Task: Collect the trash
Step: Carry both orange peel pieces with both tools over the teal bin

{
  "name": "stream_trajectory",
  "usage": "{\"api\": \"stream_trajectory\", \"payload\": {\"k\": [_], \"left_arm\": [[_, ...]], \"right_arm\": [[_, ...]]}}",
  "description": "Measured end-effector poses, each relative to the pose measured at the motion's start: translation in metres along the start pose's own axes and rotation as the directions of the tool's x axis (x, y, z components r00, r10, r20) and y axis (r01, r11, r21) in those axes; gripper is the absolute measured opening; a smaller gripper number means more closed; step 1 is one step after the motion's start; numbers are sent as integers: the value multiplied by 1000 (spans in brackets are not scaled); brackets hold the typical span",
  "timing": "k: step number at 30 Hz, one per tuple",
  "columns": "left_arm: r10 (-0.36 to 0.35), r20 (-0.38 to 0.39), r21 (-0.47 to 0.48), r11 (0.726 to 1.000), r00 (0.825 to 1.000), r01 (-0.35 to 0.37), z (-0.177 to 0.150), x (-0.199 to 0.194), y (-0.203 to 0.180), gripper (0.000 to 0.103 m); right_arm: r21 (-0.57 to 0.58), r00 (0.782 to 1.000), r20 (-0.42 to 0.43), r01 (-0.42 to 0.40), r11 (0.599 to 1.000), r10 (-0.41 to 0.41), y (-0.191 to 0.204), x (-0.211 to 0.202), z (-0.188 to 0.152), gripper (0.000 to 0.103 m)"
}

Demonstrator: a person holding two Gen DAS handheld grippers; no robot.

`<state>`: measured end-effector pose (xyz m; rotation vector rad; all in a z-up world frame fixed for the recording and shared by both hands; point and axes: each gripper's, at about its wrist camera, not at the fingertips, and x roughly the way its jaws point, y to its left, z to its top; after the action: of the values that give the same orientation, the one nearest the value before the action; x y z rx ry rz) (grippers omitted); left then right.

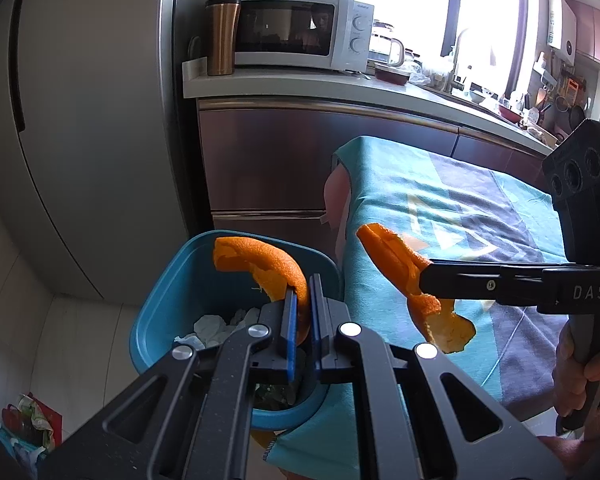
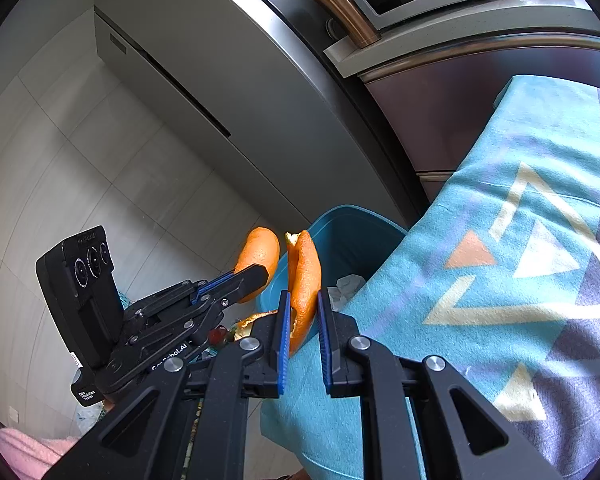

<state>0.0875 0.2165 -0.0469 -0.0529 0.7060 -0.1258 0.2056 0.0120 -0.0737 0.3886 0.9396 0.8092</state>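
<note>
My left gripper [image 1: 305, 294] is shut on a curved piece of orange peel [image 1: 260, 264], held over the open blue trash bin [image 1: 168, 292]. The bin holds crumpled white tissues [image 1: 216, 328]. My right gripper [image 2: 303, 308] is shut on a second, longer orange peel [image 2: 306, 276], held above the edge of the teal patterned cloth [image 2: 440, 240], just beside the bin [image 2: 352, 232]. In the left wrist view the right gripper [image 1: 426, 278] reaches in from the right with its peel [image 1: 400, 264]. In the right wrist view the left gripper [image 2: 260, 274] and its peel [image 2: 262, 250] sit to the left.
A grey fridge [image 1: 92, 120] stands left of the bin. Behind it are steel cabinet fronts [image 1: 268, 160] under a counter with a white microwave [image 1: 296, 32] and a copper travel mug [image 1: 222, 36]. A colourful bag [image 1: 28, 420] lies on the tiled floor. A hand [image 1: 580, 368] grips the right handle.
</note>
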Motion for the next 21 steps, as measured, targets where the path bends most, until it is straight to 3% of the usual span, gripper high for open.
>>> {"api": "stream_trajectory", "payload": {"k": [21], "left_arm": [[13, -16, -15, 1000, 1000, -13, -4, 9, 8, 6]], "right_arm": [[2, 1000, -23, -10, 1000, 10, 1, 12, 2, 12]]}}
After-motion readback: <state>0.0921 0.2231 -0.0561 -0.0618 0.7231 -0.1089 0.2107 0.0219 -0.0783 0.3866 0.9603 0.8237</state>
